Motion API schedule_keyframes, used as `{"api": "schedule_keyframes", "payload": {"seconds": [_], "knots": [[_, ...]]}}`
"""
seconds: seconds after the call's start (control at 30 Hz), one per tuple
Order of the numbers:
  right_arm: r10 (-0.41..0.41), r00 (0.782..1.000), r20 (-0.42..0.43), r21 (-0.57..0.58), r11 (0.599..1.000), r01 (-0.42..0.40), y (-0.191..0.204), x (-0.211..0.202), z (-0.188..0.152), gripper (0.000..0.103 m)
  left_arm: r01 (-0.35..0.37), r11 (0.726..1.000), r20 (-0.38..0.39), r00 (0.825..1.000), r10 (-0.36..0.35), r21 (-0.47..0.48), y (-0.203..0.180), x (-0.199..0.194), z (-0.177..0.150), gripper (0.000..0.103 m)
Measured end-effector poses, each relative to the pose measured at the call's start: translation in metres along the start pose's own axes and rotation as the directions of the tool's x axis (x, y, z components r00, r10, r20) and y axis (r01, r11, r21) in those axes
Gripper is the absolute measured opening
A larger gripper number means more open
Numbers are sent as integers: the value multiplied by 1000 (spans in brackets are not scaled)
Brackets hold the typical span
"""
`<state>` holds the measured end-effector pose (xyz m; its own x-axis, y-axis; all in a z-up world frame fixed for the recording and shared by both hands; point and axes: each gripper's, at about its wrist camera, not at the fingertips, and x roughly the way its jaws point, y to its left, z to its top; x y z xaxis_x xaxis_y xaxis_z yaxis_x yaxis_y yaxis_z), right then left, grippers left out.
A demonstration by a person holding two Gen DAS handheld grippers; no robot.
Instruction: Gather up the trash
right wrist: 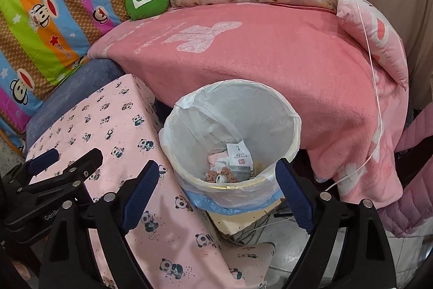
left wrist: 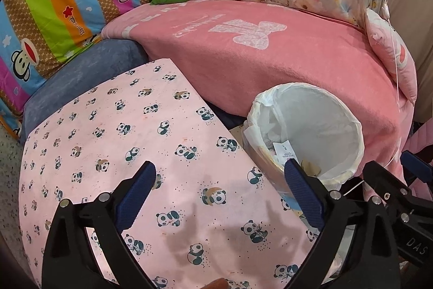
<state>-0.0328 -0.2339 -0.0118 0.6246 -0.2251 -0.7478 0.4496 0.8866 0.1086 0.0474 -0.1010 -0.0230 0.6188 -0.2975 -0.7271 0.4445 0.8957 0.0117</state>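
Below centre in the right wrist view stands the bin (right wrist: pixel 230 126), lined with a white bag, its mouth tipped toward the camera. At its bottom lie the collected scraps: a white printed tag (right wrist: pixel 239 155), some pale wrappers and a small brown spotted piece (right wrist: pixel 216 175). The same bin (left wrist: pixel 305 132) sits at right of centre in the left wrist view, just beside the panda-print table cover (left wrist: pixel 135 153).

Risks, as I judge them: the bag's rim is only loosely folded over the bin edge, so a finger brushing it on a later drop could pull the liner in or tip the light bin against the pink blanket (right wrist: pixel 257 50). A thin white cord (right wrist: pixel 373 88) hangs down the right side of the frame near the right gripper's path and could snag a finger. No further trash shows on the table cover, so the next piece may lie out of sight, and a hasty sweep could catch the cloth itself.

Both tools point steeply downward. The right gripper (right wrist: pixel 216 197) hovers above the near rim of the bin, its 2 jaws spread wide with nothing between them, the bin mouth showing in the gap. The left gripper (left wrist: pixel 219 194) hangs over the table cover, jaws equally wide and empty, its right finger overlapping the bin's near edge in the picture. The 2 grippers are close beside each other, each visible at the edge of the other's view.
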Motion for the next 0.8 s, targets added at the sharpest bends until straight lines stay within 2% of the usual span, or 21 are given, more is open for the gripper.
{"api": "schedule_keyframes", "payload": {"seconds": [0.07, 0.13, 0.33, 0.8], "knots": [[11, 1000, -5, -1, 1000, -11, -3, 0, 2, 92, -5, 1000, 1, 1000, 5, 3, -2, 0, -1, 92], [18, 1000, 0, -11, 1000, -18, -4, -1, 2, 92, -12, 1000, 2, 1000, 12, 7, -3, -1, -2, 92], [-37, 999, 25, -38, 999, 38, 0, -6, -2, 92, -22, 1000, -2, 1000, 22, 11, -6, 0, -5, 92], [-51, 998, 33, -59, 997, 53, -9, -4, -5, 92, -43, 999, -17, 999, 43, 4, -12, 2, -8, 95]]}}
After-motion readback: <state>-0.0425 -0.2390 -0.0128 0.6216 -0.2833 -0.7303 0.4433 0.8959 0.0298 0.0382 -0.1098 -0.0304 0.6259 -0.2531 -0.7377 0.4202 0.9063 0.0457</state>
